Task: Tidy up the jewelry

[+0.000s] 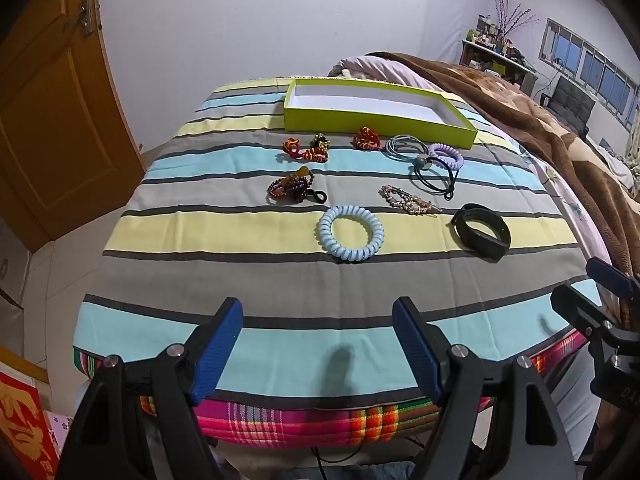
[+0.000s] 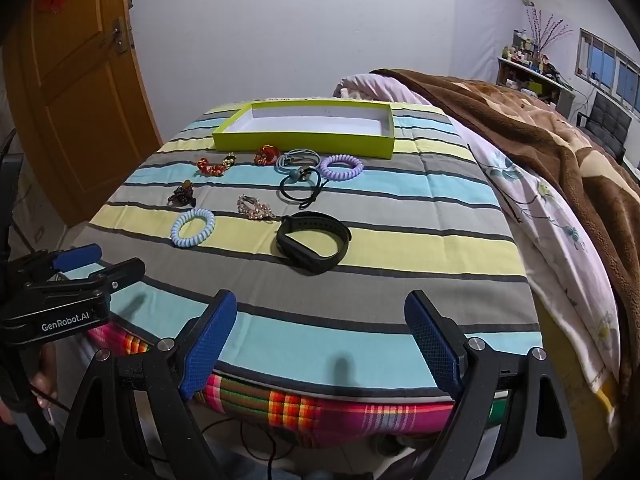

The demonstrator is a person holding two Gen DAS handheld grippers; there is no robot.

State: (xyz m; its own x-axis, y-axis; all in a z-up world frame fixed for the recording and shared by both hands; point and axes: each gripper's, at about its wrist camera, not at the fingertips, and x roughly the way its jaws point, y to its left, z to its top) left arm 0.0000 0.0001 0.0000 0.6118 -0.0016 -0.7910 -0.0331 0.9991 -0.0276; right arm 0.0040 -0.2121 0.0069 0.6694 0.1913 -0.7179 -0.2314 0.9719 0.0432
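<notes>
Hovering over the striped cloth (image 1: 280, 284), left tool (image 1: 318, 344) and right tool (image 2: 320, 340) gape wide, empty.

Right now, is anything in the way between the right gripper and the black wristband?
No, nothing visible. The right gripper hangs open near the bed's edge, and only bare striped bedspread lies between it and the black wristband. The other jewelry lies farther off, toward the green box.
</notes>
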